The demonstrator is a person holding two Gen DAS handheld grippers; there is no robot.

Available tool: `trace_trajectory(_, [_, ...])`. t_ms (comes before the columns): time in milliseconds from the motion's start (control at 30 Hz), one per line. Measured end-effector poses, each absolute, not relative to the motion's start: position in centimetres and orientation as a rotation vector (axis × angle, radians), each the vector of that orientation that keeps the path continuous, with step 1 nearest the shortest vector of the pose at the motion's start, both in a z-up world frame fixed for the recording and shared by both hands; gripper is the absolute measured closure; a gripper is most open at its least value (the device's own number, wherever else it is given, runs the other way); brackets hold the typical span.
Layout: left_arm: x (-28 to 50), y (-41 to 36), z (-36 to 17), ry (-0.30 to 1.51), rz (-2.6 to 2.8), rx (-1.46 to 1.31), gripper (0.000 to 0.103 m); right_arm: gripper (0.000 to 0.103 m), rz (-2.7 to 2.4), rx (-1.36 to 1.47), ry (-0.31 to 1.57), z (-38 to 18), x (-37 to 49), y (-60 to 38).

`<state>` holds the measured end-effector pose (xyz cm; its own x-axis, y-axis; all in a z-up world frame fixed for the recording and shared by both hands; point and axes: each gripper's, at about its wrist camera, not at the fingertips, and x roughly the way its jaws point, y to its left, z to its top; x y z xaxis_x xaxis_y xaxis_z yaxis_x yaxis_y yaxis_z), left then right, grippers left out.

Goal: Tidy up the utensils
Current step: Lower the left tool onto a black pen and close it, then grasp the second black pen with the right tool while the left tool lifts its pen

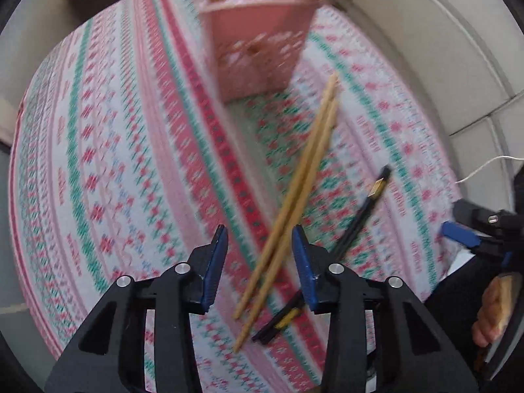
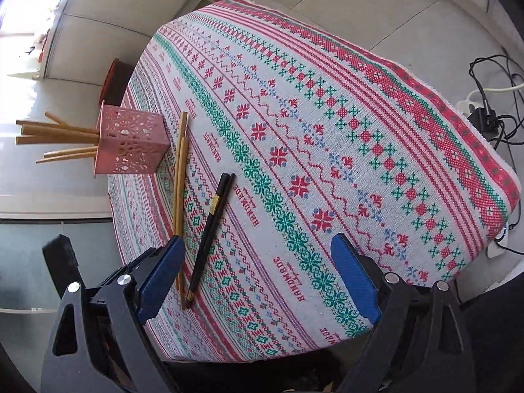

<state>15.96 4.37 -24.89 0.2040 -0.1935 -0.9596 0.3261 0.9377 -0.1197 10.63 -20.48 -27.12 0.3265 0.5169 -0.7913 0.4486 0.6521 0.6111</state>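
A pair of wooden chopsticks point(image 1: 304, 170) point(image 2: 180, 170) lies on the patterned tablecloth point(image 1: 114, 150) point(image 2: 327, 131), with a black pair point(image 1: 360, 216) point(image 2: 213, 222) beside it. My left gripper point(image 1: 259, 232) points steeply down over the wooden pair. The sticks run between its blue pads, close to the right pad, and neither pad presses on them. My right gripper point(image 2: 258, 239) stands wide open above the table's near edge, with the black pair's near end just inside its left finger; its blue pad shows as right gripper point(image 1: 465, 234). A pink perforated holder point(image 1: 258, 42) point(image 2: 131, 144) holds several wooden utensils point(image 2: 55, 131).
The table edge drops away just past the holder and along the near side. Cables and a power strip point(image 2: 484, 114) lie on the tiled floor at the right. A dark red-rimmed object point(image 2: 113, 82) sits below the table's far corner. A hand point(image 1: 491, 314) shows at the right.
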Motion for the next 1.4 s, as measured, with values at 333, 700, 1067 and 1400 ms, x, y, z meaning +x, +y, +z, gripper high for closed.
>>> trace_trajectory(333, [15.1, -5.1, -25.2, 1.187, -0.589, 0.339, 0.067, 0.015, 0.014, 0.997, 1.287, -28.1, 9.7, -23.2])
trace_trajectory(700, [16.1, -6.1, -28.0, 1.199, -0.562, 0.427, 0.070, 0.015, 0.020, 1.046, 1.277, -28.3, 9.4, -25.1])
trace_trajectory(1067, [14.9, -6.3, -28.1, 1.183, -0.574, 0.562, 0.090, 0.015, 0.013, 1.044, 1.281, -28.4, 9.5, -24.7])
trace_trajectory(1400, [11.7, -4.1, -23.4, 0.992, -0.653, 0.502, 0.097, 0.015, -0.040, 1.008, 1.318, -27.8, 10.7, -21.7])
